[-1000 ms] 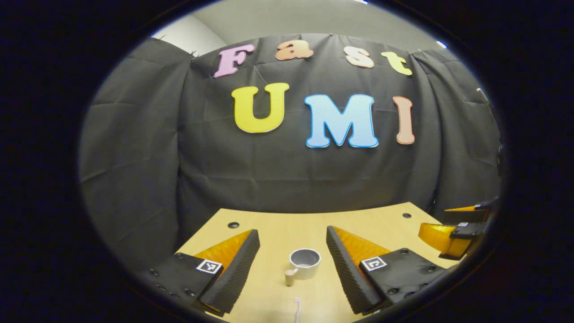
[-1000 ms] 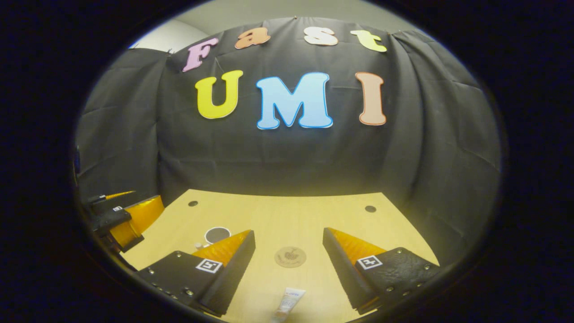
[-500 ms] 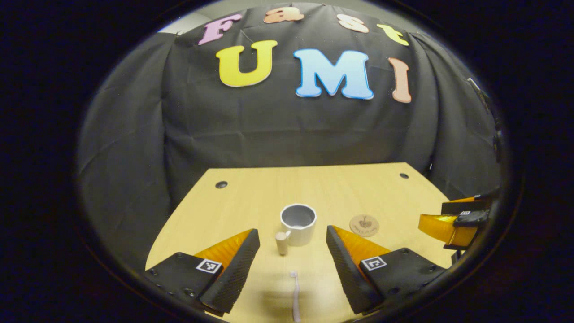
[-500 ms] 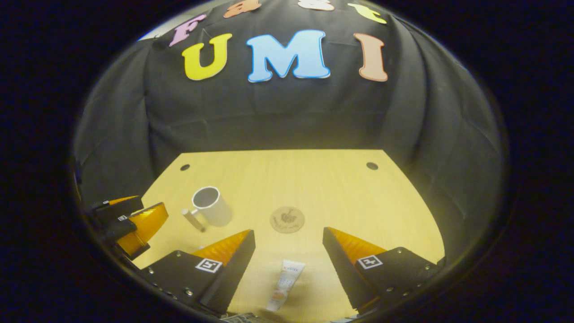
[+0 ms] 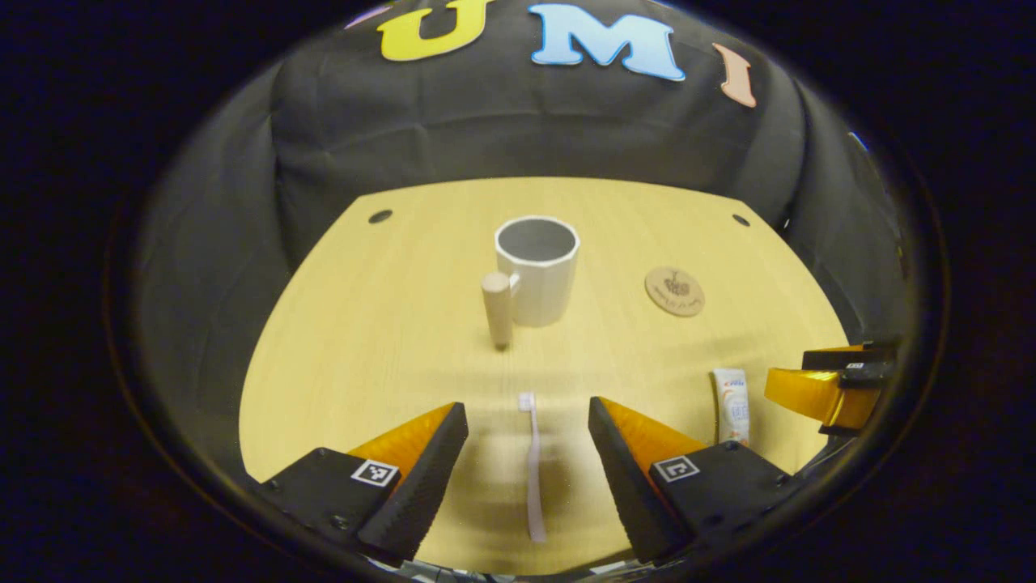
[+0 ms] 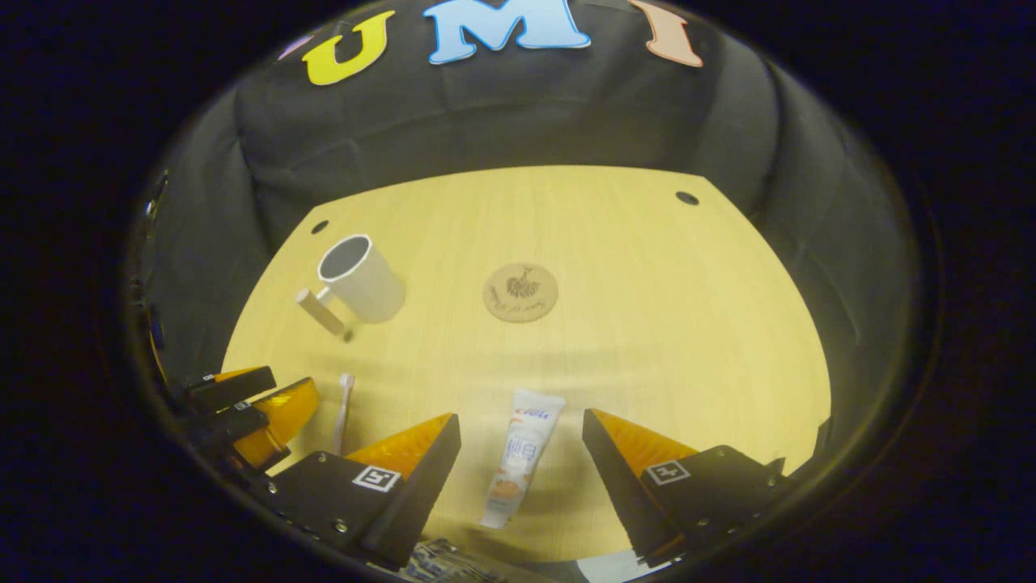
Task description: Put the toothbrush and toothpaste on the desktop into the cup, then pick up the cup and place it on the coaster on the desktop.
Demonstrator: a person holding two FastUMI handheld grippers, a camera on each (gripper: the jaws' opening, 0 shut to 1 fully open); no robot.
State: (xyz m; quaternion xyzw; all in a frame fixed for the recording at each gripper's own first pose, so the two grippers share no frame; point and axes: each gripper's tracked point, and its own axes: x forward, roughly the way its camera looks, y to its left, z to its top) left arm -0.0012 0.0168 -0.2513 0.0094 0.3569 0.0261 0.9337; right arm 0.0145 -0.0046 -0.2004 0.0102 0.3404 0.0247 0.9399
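A white cup (image 5: 537, 271) with a wooden handle stands upright on the wooden desktop (image 5: 388, 324), with a round brown coaster (image 5: 674, 291) to its right. A pale toothbrush (image 5: 532, 461) lies flat, straight ahead between the fingers of my open left gripper (image 5: 528, 413), which hovers above it. A white toothpaste tube (image 6: 520, 455) lies flat between the fingers of my open right gripper (image 6: 522, 425), also above the desktop. The right gripper view holds the cup (image 6: 361, 279), the coaster (image 6: 520, 292), the toothbrush (image 6: 344, 409) and the left gripper (image 6: 251, 409). The toothpaste (image 5: 731, 405) and right gripper (image 5: 834, 385) sit at the left gripper view's right edge.
Black cloth walls close in the desktop at the back and sides. Small dark holes (image 5: 380, 216) (image 5: 740, 219) mark the desktop's far corners. Some printed material (image 6: 441, 563) lies at the near edge under my right gripper.
Both gripper views have tilted down and pulled back towards the near edge. The toothbrush and toothpaste now lie full length between the open fingers; cup and coaster sit farther off.
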